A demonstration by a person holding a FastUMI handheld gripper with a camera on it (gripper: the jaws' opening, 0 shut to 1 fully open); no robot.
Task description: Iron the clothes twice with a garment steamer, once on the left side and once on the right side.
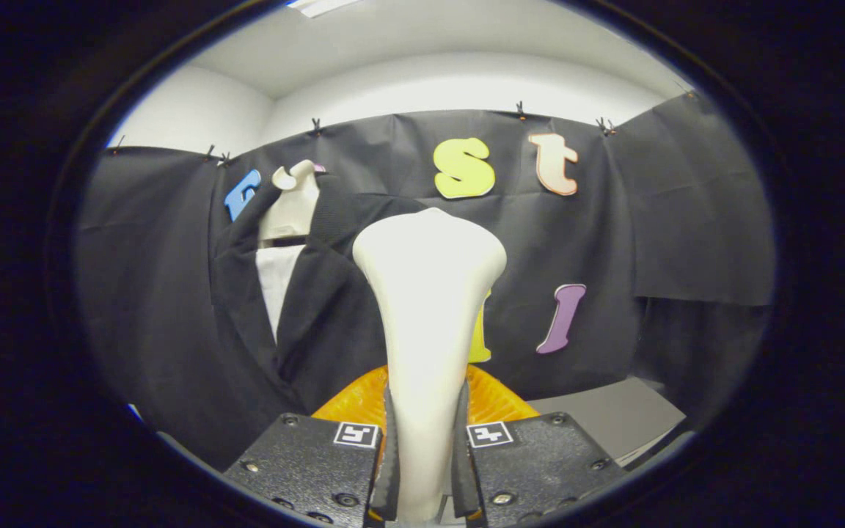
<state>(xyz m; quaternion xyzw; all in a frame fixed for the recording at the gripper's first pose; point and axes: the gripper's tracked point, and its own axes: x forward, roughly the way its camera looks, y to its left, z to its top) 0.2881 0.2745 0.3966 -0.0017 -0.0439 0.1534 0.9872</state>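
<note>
Gripper [426, 469] clamped w/ both fingers on white steamer [428, 308] handle, near black jacket [320, 315].

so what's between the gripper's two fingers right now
In the gripper view, the gripper is shut on the white garment steamer, its handle clamped between both fingers.

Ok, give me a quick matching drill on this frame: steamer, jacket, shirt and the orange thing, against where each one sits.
Things:
1. steamer
2. jacket
3. shirt
4. orange thing

Places:
A. low behind the steamer's handle, just past the fingers
B. clamped between both fingers of the gripper, head up
C. hanging on the mannequin, ahead and left of the steamer head
D. white strip in the jacket's open front

Pairs: 1-B, 2-C, 3-D, 4-A
</note>
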